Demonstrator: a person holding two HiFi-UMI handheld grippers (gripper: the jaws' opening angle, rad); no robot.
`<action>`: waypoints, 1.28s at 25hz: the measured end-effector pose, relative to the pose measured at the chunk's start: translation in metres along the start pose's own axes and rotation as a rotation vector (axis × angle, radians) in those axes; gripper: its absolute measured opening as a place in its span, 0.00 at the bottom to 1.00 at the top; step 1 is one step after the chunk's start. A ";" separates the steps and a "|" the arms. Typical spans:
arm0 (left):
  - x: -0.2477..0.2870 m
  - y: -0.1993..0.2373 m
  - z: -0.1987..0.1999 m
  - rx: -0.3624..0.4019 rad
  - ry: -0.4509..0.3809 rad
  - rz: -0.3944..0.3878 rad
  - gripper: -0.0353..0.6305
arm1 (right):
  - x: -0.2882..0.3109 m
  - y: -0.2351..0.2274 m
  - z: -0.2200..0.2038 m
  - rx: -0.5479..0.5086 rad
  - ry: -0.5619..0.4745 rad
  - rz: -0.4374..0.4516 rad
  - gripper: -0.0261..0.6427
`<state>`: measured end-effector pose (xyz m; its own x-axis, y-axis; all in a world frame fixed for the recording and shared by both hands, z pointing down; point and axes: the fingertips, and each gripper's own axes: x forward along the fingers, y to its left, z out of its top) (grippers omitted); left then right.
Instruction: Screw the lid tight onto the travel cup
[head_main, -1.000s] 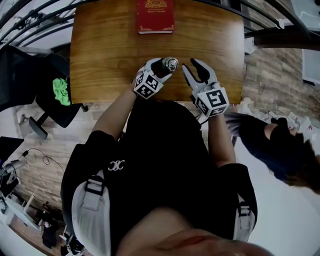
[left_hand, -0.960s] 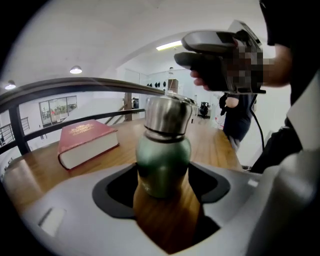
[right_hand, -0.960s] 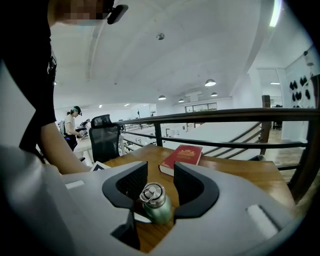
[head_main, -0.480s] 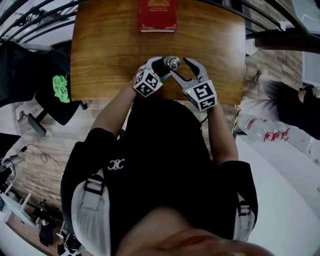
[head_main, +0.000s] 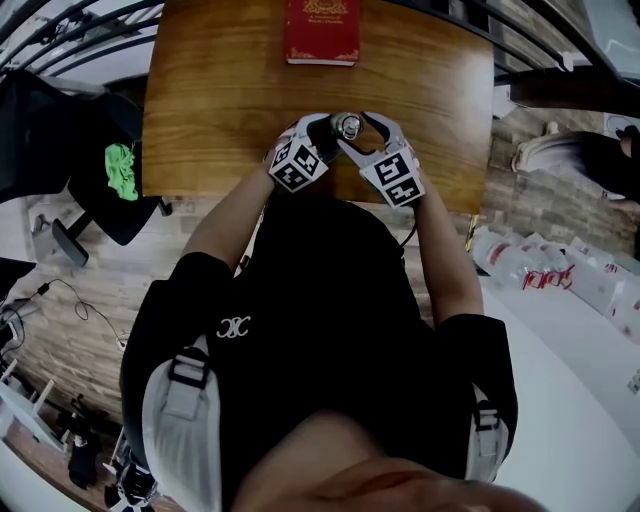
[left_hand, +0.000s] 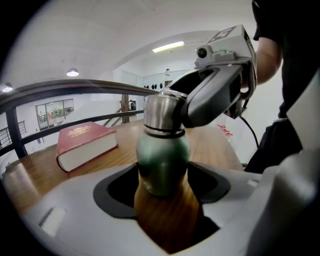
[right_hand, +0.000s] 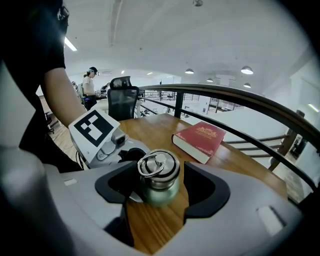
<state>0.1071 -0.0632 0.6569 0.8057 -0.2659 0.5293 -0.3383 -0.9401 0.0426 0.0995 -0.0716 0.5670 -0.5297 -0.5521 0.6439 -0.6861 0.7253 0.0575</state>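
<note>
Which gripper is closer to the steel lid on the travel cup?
Right. The right gripper has its opening jaws either side of the lid, not pressing; the left gripper clamps the green cup body below it.

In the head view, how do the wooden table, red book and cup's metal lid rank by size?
Largest to smallest:
the wooden table, by far
the red book
the metal lid, smallest despite sitting nearest the camera

Left tool grips the green travel cup, right tool jaws opening around its lid
</note>
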 end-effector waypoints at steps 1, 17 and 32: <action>0.000 0.000 0.000 0.001 -0.001 -0.001 0.59 | 0.001 0.001 0.000 -0.007 0.003 0.000 0.43; -0.002 -0.001 -0.001 0.013 -0.011 -0.010 0.59 | 0.005 0.007 -0.013 -0.127 0.121 0.115 0.42; -0.003 0.000 0.000 0.038 -0.021 -0.049 0.59 | 0.004 0.007 -0.001 -0.222 0.193 0.183 0.42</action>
<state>0.1052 -0.0624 0.6553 0.8306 -0.2238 0.5099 -0.2800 -0.9593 0.0351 0.0936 -0.0685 0.5711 -0.5154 -0.3322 0.7899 -0.4523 0.8884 0.0785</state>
